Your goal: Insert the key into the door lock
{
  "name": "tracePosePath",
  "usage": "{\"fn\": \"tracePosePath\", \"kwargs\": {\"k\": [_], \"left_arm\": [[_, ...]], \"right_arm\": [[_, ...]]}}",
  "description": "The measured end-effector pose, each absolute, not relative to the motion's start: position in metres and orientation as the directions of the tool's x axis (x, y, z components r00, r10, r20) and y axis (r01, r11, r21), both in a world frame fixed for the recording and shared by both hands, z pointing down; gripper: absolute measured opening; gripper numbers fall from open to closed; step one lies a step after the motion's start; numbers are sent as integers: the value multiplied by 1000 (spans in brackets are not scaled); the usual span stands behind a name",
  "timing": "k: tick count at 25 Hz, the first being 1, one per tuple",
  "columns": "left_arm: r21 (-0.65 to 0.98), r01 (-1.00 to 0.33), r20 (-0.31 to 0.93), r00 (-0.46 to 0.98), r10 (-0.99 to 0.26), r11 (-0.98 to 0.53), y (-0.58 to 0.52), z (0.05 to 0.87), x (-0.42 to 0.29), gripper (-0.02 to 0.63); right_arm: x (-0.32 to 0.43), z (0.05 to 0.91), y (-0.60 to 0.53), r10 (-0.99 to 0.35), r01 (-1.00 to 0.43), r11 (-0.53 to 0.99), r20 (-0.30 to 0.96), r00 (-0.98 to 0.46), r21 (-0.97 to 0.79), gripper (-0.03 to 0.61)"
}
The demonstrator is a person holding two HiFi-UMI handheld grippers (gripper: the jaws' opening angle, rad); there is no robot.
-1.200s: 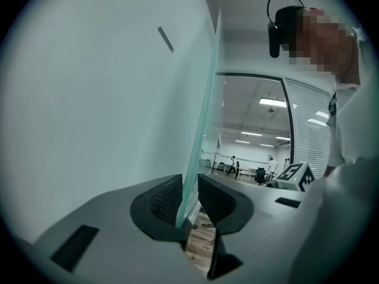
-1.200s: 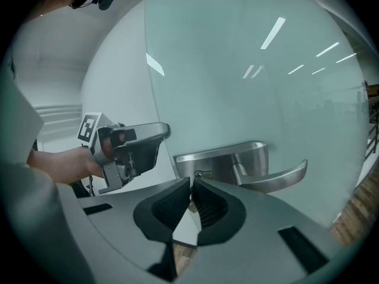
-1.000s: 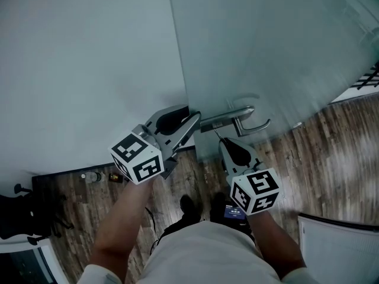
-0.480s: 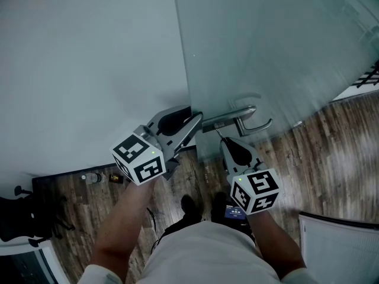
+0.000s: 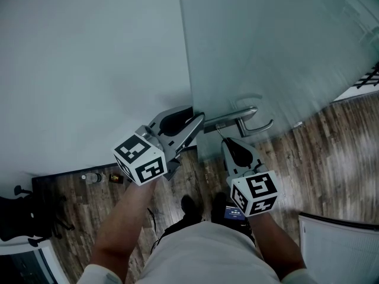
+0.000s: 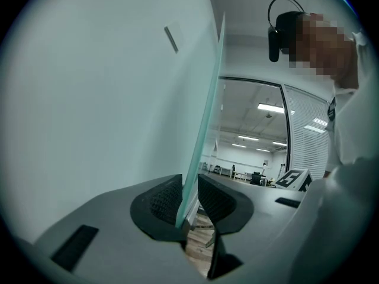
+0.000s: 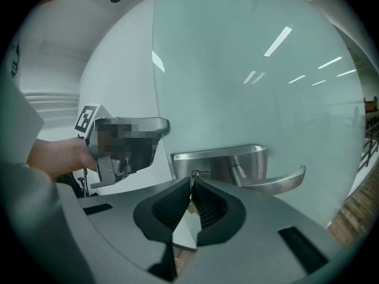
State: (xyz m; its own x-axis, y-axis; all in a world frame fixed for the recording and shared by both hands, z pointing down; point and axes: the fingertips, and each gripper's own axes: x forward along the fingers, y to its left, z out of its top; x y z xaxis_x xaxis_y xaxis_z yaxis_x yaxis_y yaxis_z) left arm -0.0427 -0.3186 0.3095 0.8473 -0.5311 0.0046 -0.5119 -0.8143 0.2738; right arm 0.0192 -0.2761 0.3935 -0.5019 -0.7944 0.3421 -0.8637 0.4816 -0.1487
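A frosted glass door point(image 5: 266, 52) carries a steel lock plate point(image 5: 228, 118) with a lever handle point(image 5: 260, 128). My left gripper point(image 5: 198, 120) is shut on the door's free edge point(image 6: 204, 129), which runs up between its two ribbed pads. My right gripper point(image 5: 224, 139) is shut on a thin metal key point(image 7: 192, 185). The key's tip is at the keyhole point(image 7: 195, 174) at the left end of the lock plate point(image 7: 237, 158), with the lever point(image 7: 278, 179) to its right. How deep the key sits cannot be told. The left gripper point(image 7: 127, 147) shows left of the plate.
A pale wall point(image 5: 89, 58) meets the door's edge on the left. Wood-pattern floor point(image 5: 331, 158) lies below. A black chair point(image 5: 23, 218) stands at lower left, a white panel point(image 5: 337, 247) at lower right, and small items point(image 5: 100, 176) sit by the wall.
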Motion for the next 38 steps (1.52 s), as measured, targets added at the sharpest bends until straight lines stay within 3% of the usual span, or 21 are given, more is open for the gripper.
{"fn": "tracePosePath", "kwargs": {"k": [19, 26, 38], "left_arm": [[286, -507, -9, 847, -532, -813, -318, 309, -43, 97], [287, -506, -11, 847, -532, -813, -319, 310, -43, 97], [302, -502, -13, 848, -530, -811, -318, 307, -43, 97]], "right_arm": [[18, 392, -276, -801, -866, 488, 336, -495, -109, 23], [13, 392, -276, -817, -869, 495, 339, -467, -3, 23], [9, 400, -285, -818, -877, 479, 345, -459, -30, 23]]}}
